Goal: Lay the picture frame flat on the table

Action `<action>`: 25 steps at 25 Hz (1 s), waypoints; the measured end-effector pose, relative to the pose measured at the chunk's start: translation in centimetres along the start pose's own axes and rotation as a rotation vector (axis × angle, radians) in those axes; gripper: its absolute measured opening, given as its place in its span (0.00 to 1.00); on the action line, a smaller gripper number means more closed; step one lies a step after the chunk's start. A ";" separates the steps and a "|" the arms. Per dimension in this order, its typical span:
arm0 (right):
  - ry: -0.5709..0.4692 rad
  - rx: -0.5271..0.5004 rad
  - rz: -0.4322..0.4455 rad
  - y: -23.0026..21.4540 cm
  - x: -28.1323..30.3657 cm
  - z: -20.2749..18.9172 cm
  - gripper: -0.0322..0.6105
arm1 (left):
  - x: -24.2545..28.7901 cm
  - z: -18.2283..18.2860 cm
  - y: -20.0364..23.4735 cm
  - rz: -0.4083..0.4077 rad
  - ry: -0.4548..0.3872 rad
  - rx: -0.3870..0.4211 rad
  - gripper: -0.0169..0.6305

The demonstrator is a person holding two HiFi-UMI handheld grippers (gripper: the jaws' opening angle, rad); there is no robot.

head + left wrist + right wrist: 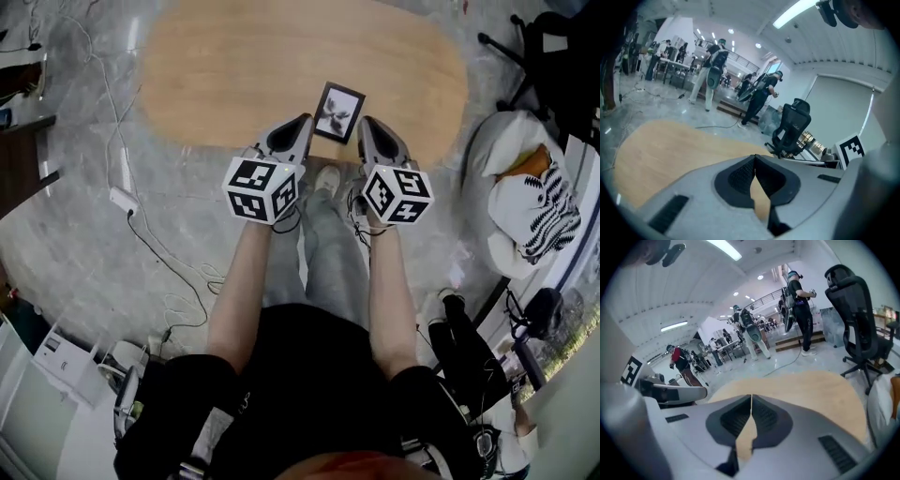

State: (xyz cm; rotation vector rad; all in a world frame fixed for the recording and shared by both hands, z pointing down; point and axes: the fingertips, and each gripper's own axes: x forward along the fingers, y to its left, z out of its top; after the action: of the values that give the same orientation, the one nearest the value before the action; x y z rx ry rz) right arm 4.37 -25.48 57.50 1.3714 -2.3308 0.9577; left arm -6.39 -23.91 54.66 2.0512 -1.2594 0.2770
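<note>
A small black picture frame (338, 112) with a white mat and a dark flower print sits at the near edge of the oval wooden table (234, 66). From above I cannot tell whether it lies flat or leans. My left gripper (304, 120) is just left of the frame and my right gripper (364, 122) just right of it, both apart from it. In the left gripper view the left gripper (754, 157) has its jaws closed together over the tabletop with nothing between them. The right gripper (751, 396) looks the same. Neither gripper view shows the frame.
A black office chair (539, 47) and a white beanbag with a striped cloth (525, 197) stand right of the table. Cables and a power strip (124, 199) lie on the marble floor at left. Several people stand far off (712, 70) beyond the table.
</note>
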 end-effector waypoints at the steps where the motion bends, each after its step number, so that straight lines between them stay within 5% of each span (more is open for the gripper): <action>1: -0.033 -0.012 0.010 0.8 -1.3 2.3 0.07 | -0.8 2.0 -1.3 0.013 -0.031 0.013 0.04; 8: -0.283 -0.099 0.034 5.2 -10.8 17.7 0.07 | -6.8 14.6 -9.6 0.098 -0.243 0.121 0.04; 12: -0.371 -0.186 0.040 6.9 -14.7 23.3 0.07 | -8.3 19.6 -13.8 0.091 -0.329 0.178 0.04; 19: -0.447 -0.265 0.047 8.5 -18.1 27.0 0.07 | -9.8 23.6 -17.7 0.080 -0.404 0.281 0.04; 25: -0.462 -0.295 0.065 7.8 -19.3 27.0 0.07 | -9.6 22.8 -18.8 0.119 -0.414 0.300 0.04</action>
State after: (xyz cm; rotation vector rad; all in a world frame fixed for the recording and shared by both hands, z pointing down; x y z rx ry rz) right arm 10.24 -27.73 23.98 1.5192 -2.7195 0.3046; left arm 0.79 -27.11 24.57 2.3740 -1.6775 0.0991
